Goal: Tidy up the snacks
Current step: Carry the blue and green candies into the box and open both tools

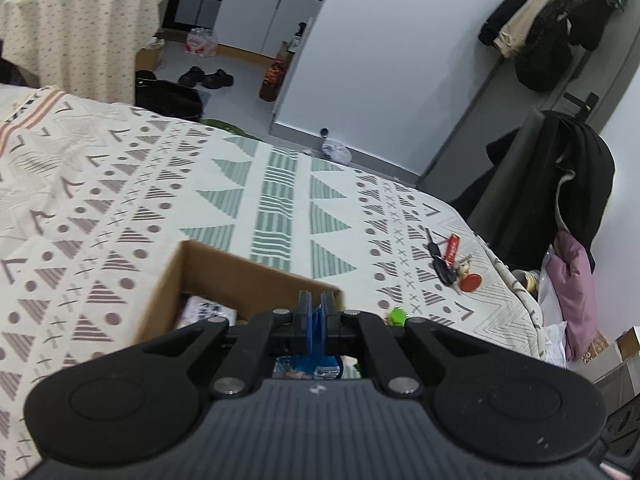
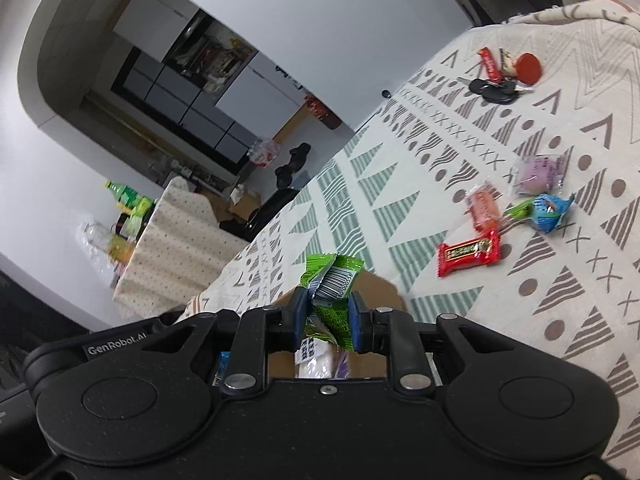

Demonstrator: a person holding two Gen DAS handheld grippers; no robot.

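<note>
brown cardboard box [image 1: 200,276] sits open on the patterned cloth [image 1: 120,184] that covers the surface, at the left of the left wrist view, with a pale printed packet [image 1: 208,310] lying inside against its near wall. just right of that, the left gripper [image 1: 316,316] hangs over the box with its blue-padded jaws drawn close together on a thin blue wrapper [image 1: 318,320], and more blue packaging shows under the gripper body. a small green sweet [image 1: 396,315] lies on the cloth just beside the box's right corner. further right, near the edge of the surface, rest a bunch of keys [image 1: 440,264] with a red tag and a red round fob.

in the right wrist view the right gripper [image 2: 329,312] is clamped on a green snack packet [image 2: 332,280], barcode side up, held above the box [image 2: 376,288] whose far corner shows just behind it. white and purple packets lie in the box below the jaws. to the right, loose on the cloth, are a red candy bar [image 2: 468,258], an orange-pink packet [image 2: 482,210], a green-and-blue wrapped sweet [image 2: 546,210] and a purple wrapped sweet [image 2: 538,174], all near one another and well apart from the box. the keys [image 2: 496,90] lie beyond them at the far edge.
</note>
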